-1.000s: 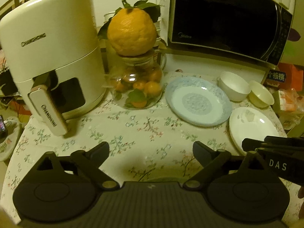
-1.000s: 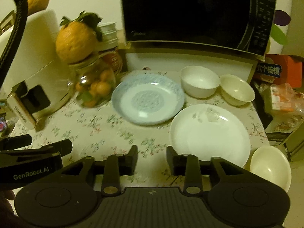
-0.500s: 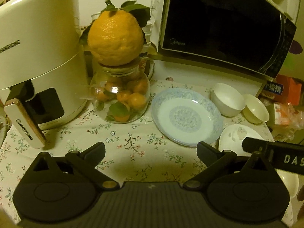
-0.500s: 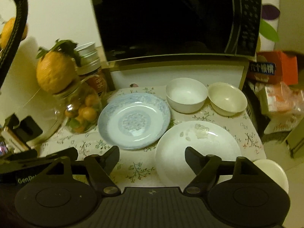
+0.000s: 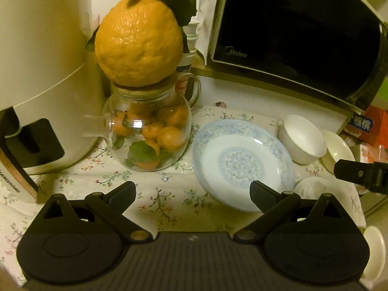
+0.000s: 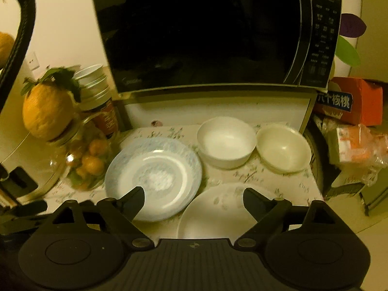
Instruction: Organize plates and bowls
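Note:
A blue patterned plate (image 5: 242, 162) (image 6: 155, 177) lies on the floral tablecloth. To its right is a plain white plate (image 6: 218, 211) (image 5: 312, 189), partly hidden in the left wrist view. Behind them stand a white bowl (image 6: 226, 140) (image 5: 303, 140) and a cream bowl (image 6: 283, 148) (image 5: 339, 150). A third small bowl (image 5: 374, 249) sits by the table's right edge. My left gripper (image 5: 192, 191) is open and empty, its right finger over the blue plate's near rim. My right gripper (image 6: 194, 196) hovers above the two plates, its jaws opening with nothing between them.
A black microwave (image 6: 206, 31) stands at the back. A cream air fryer (image 5: 41, 72) is at the left. A glass teapot of small oranges (image 5: 148, 133) carries a large citrus fruit (image 5: 138, 41). Stacked paper cups (image 6: 93, 82) and an orange box (image 6: 351, 101) flank the microwave.
Both grippers have moved forward towards the dishes and the microwave. The right gripper's jaws have spread from narrow to wide. The left jaws stay wide apart.

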Motion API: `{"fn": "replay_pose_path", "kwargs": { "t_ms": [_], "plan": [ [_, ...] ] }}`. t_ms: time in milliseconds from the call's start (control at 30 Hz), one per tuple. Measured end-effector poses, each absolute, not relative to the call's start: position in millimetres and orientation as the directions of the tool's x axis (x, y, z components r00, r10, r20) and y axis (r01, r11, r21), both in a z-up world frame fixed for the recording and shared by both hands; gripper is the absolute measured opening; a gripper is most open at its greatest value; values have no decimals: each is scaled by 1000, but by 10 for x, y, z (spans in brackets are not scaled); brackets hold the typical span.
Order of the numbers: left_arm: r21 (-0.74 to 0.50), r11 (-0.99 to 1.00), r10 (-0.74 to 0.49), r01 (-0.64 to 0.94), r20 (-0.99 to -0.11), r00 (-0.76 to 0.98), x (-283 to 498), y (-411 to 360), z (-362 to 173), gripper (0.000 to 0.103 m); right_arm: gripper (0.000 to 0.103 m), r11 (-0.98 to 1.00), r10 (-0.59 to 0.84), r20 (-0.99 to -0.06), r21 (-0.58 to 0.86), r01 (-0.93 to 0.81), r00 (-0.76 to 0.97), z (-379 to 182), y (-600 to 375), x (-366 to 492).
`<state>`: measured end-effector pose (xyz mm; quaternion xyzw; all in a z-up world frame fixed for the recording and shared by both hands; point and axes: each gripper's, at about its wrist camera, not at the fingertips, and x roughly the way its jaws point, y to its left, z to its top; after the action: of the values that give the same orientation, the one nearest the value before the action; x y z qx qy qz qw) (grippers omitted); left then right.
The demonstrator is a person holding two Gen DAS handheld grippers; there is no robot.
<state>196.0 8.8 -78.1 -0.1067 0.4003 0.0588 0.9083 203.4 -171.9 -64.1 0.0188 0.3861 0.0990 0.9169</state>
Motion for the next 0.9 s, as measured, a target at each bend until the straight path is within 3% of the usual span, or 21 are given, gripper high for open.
{"fn": "replay_pose_path", "kwargs": {
  "t_ms": [300, 433, 600, 900],
  "plan": [
    [-186, 962, -7, -202, -752, 659, 2246, 111, -947, 84, 85, 974, 226, -729, 189, -127, 646, -878, -1804, 2413],
    [-199, 956, -14, -216, -765, 644, 2355, 151, -1067, 75, 72, 970, 242, -744, 196, -142, 623, -1025, -1747, 2564],
    [-198, 957, -20, -212, -774, 633, 2436, 152, -1151, 68, 64, 968, 251, -770, 220, -125, 587, -1182, -1725, 2726],
    [-198, 955, -21, -223, -791, 612, 2560, 211, -1279, 62, 55, 969, 246, -785, 194, -151, 569, -1382, -1563, 2879]
  ]
}}
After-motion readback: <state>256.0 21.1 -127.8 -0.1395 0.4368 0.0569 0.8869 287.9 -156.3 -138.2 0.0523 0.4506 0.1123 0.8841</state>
